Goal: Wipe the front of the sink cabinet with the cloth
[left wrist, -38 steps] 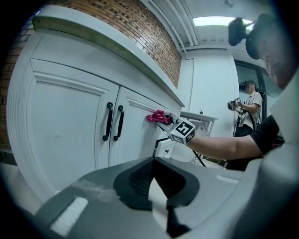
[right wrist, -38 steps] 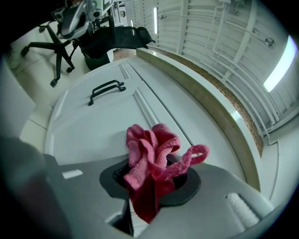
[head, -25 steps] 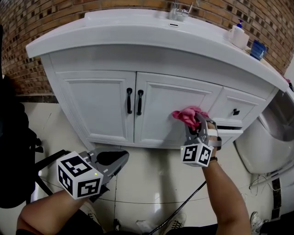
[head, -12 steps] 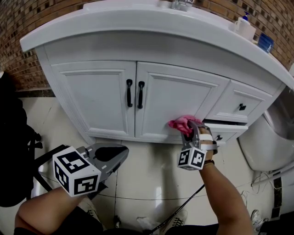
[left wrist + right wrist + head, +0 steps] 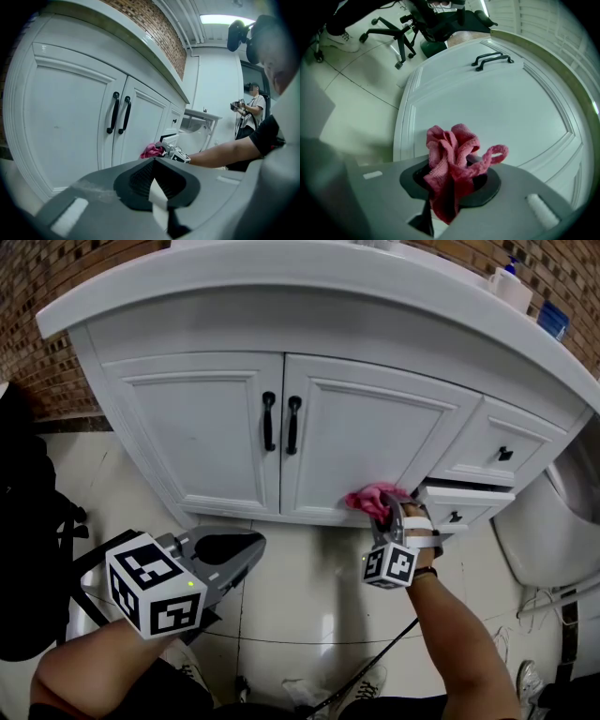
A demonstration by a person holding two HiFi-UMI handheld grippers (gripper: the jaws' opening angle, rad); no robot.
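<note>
My right tool (image 5: 451, 190) is clamped on the cloth (image 5: 452, 152). The pink fabric is bunched into a knot between the jaws, and one loose loop sticks out to the side. From the head view, that right tool (image 5: 386, 515) presses the cloth (image 5: 372, 497) against the lowest part of the right door (image 5: 375, 442) of the sink cabinet (image 5: 187, 324), close to the bottom edge and just above the floor (image 5: 309, 592). My left tool (image 5: 157, 187) has its jaws together with nothing in them. It hangs low, well apart from the left door (image 5: 202, 442), and takes no part in the work.

My worries from here:
- The cloth is a tight wad, so I judge that only a small patch touches the paint. If I tilt the tool, the bare jaw tips could scrape the door.
- The drawer (image 5: 466, 504) stands ajar just beside the cloth. A stroke to the right could catch the loose loop on its corner and pull the cloth out of the grip.
- I am at the door's lower edge, and one more downward pass could run the cloth off onto the floor.
- An upward sweep to the left leads toward the black handles (image 5: 281, 423), where the fabric might catch.
</note>
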